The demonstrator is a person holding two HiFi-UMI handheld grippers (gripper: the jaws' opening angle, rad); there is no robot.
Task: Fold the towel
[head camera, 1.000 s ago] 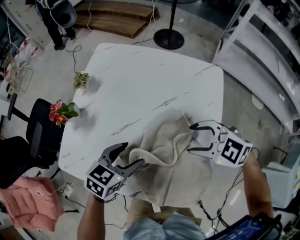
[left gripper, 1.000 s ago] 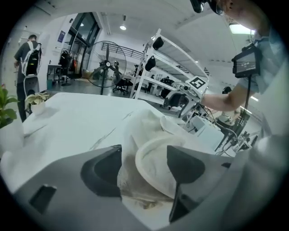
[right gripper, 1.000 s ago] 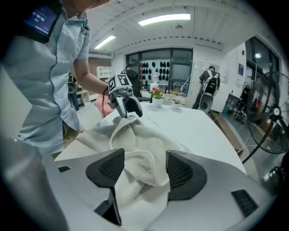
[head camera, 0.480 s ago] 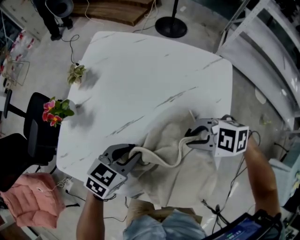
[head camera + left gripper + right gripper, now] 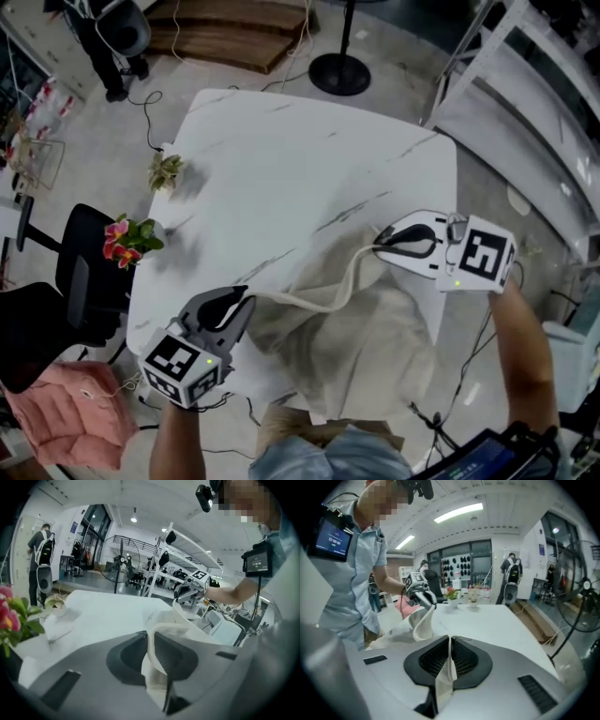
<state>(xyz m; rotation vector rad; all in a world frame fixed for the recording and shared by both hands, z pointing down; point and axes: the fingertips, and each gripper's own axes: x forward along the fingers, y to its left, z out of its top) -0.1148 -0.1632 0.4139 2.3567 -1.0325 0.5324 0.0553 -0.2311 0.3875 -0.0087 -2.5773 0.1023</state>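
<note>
Fingers (image 5: pixel 124 660) just closed, towel (image 5: pixel 366 347) pinched between them

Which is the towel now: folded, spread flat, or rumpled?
Rumpled. The towel sags in creases; the left gripper and right gripper, jaws just closed on it, stretch one edge between them.

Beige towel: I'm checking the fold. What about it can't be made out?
- Corners of the beige cloth towel: both gripper views, pinched inside left gripper and right gripper, whose jaws have just been closing on it.
- Its near end: head view, hangs off the white marble table's edge.
</note>
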